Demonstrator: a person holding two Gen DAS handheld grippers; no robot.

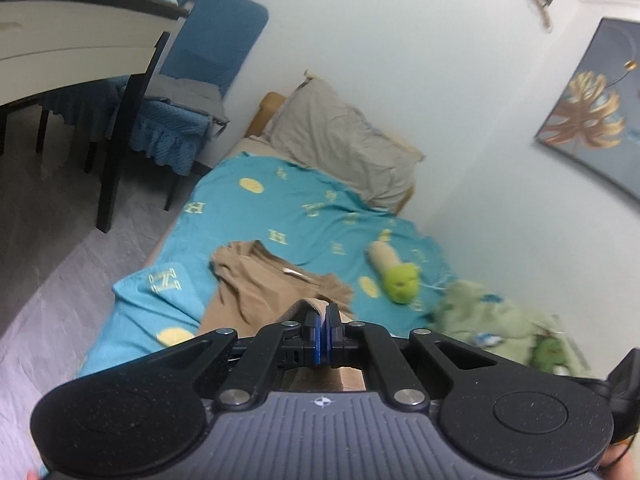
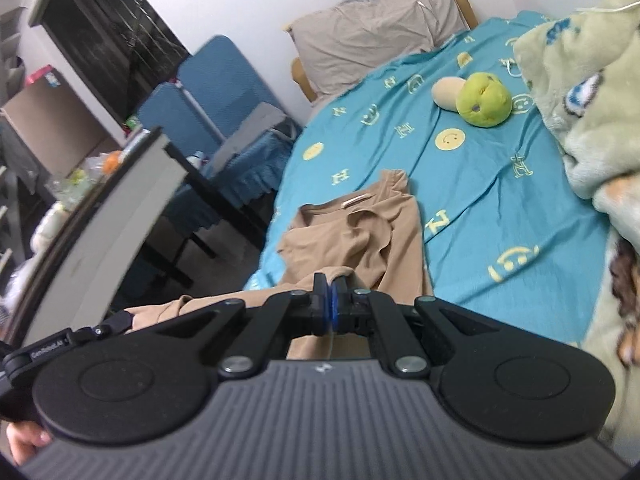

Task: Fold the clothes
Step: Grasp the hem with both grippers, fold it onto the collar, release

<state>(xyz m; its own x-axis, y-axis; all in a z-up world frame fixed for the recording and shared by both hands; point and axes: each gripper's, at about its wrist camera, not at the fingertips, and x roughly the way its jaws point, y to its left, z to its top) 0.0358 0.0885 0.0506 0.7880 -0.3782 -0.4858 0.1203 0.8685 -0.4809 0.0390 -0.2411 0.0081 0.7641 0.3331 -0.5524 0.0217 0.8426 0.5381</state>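
A tan shirt [image 1: 264, 280] lies rumpled on the teal bedsheet [image 1: 304, 208], collar end away from me. My left gripper [image 1: 322, 312] is shut on its near hem, with tan cloth bunched over the blue pads. In the right wrist view the same tan shirt [image 2: 360, 236] stretches from its collar toward me, and my right gripper [image 2: 331, 284] is shut on another part of its near edge. The cloth runs left from there to the left gripper's body [image 2: 60, 344] at the frame's lower left, where a hand holds it.
A green and beige plush toy [image 2: 476, 98] lies on the teal bedsheet [image 2: 500, 184] beyond the shirt. A pale green blanket [image 2: 592, 92] is heaped on the right. A grey pillow [image 1: 344, 140] sits at the bed's head. Blue-covered chairs [image 1: 188, 92] and a table [image 1: 72, 40] stand on the left.
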